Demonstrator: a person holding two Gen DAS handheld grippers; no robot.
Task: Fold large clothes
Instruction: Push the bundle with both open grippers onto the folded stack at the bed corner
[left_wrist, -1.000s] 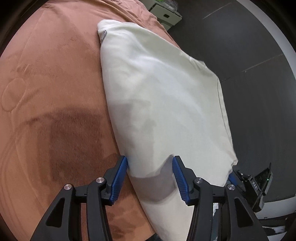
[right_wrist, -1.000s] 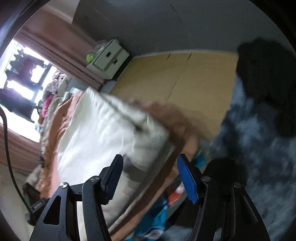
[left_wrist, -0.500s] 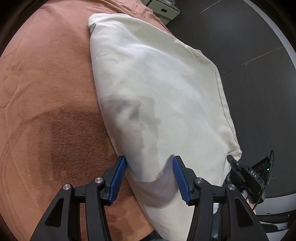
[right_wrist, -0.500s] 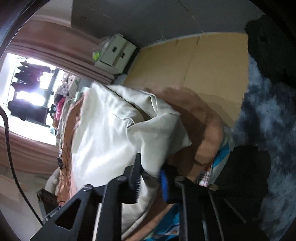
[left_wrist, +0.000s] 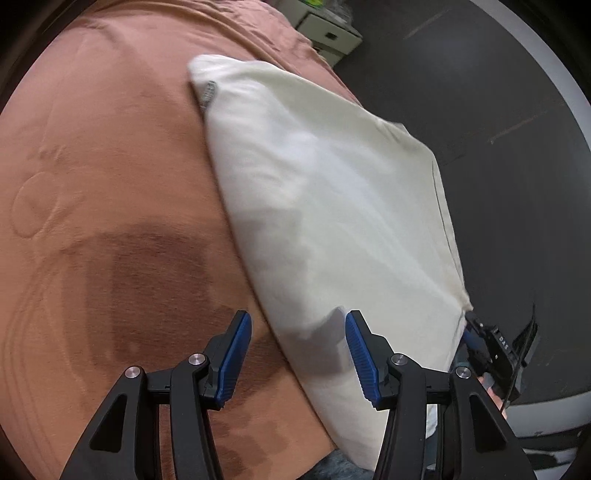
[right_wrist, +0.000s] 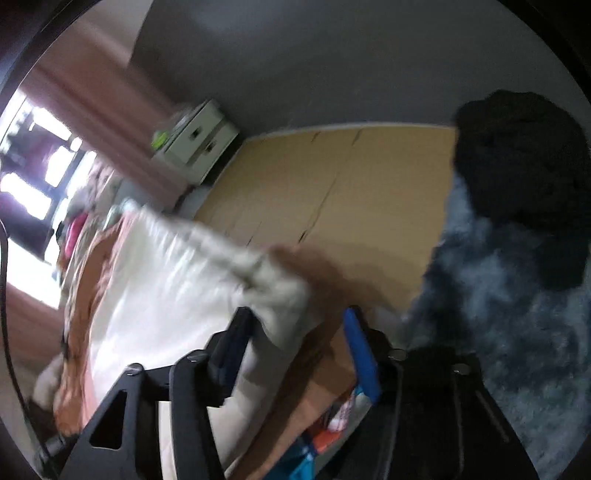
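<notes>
Left wrist view: I see the cream garment (left_wrist: 325, 206) folded on the brown blanket (left_wrist: 103, 184), its long axis running from far left to near right. My left claw (left_wrist: 297, 356) stands half open with nothing pinched, the garment's near edge between the pads.

Right wrist view: blurred. My right claw (right_wrist: 295, 350) has just been opening; the garment's near corner (right_wrist: 284, 306) lies between the pads, seemingly unpressed. This hand is nearer that corner.
</notes>
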